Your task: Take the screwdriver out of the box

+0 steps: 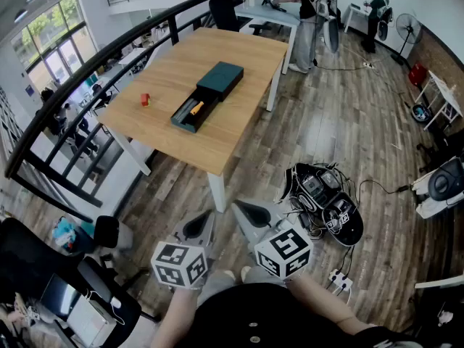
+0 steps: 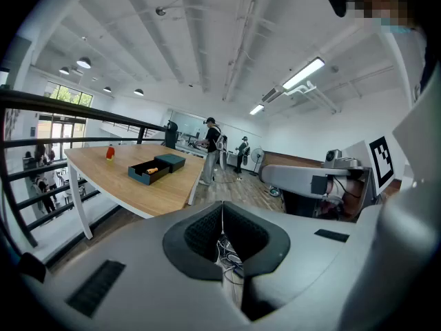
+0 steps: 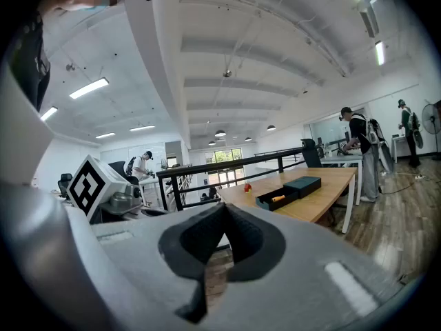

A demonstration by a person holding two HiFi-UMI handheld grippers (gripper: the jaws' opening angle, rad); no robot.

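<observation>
The screwdriver [image 1: 196,108], orange handle showing, lies inside the open dark teal box [image 1: 181,122] on the wooden table [image 1: 239,122]. The box's cover [image 1: 220,77] is at its 1 o'clock end, and a small red object [image 1: 145,99] stands apart at the box's 9 o'clock. Off the table at its 6 o'clock, well apart from the box, the left gripper [image 1: 198,226] has its jaws pressed together on nothing, and the right gripper [image 1: 251,213] likewise has its jaws together with nothing between them.

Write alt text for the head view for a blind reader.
An open box holding an orange-handled screwdriver lies on a wooden table, lid beside it, red object nearby. The left gripper and right gripper, both shut, hover over the floor short of it.
</observation>
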